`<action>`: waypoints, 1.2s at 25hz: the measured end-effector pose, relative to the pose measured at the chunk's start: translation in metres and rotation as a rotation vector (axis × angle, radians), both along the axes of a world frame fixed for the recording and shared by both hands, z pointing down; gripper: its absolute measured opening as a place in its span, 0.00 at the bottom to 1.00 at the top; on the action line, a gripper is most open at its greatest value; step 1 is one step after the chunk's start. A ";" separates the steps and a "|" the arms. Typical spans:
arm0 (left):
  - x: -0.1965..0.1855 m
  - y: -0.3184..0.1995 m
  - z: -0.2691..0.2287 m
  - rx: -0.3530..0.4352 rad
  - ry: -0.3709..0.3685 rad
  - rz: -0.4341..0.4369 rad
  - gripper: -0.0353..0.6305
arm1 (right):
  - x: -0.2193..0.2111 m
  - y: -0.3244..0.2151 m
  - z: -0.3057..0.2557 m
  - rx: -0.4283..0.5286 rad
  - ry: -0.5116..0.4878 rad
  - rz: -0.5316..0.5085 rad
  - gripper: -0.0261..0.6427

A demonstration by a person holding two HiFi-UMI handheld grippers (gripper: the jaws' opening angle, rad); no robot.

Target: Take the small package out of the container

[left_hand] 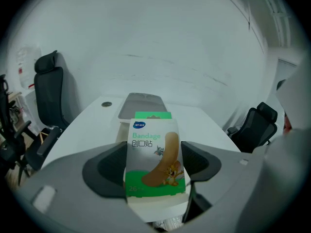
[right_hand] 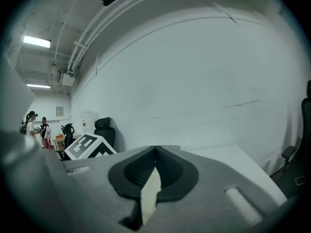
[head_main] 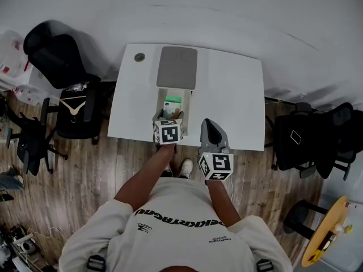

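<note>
The package point(left_hand: 154, 159) is a small flat bandage box. Its top is white with a blue logo, the word "Bandage" in green and a line of Chinese characters. Below that is a picture of a tan plaster with cartoon figures, and a green band runs along the bottom. It stands upright, printed face to the camera, clamped by its side edges between the jaws of the left tool point(left_hand: 155, 165), above the near end of the container point(head_main: 160, 98). The container is a white, open, oblong box on the desk point(head_main: 238, 95). Its grey lid point(head_main: 177, 67) lies flat just beyond its far end. A green box point(head_main: 172, 102) lies inside it.
</note>
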State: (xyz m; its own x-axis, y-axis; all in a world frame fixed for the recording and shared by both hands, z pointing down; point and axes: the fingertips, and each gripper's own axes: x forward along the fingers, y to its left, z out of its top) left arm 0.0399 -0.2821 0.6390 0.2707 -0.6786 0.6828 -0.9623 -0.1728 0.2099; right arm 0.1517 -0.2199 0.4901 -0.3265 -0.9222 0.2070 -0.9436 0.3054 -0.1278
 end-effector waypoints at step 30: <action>-0.005 0.039 -0.127 0.336 0.140 0.016 0.59 | -0.012 0.013 -0.030 0.074 0.029 -0.037 0.04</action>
State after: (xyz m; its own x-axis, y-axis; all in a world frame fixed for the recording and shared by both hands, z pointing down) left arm 0.0346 -0.2435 0.5117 0.3581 -0.8538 0.3778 -0.9250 -0.2692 0.2682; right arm 0.1394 -0.2072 0.4598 -0.3551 -0.9230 0.1482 -0.9346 0.3474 -0.0763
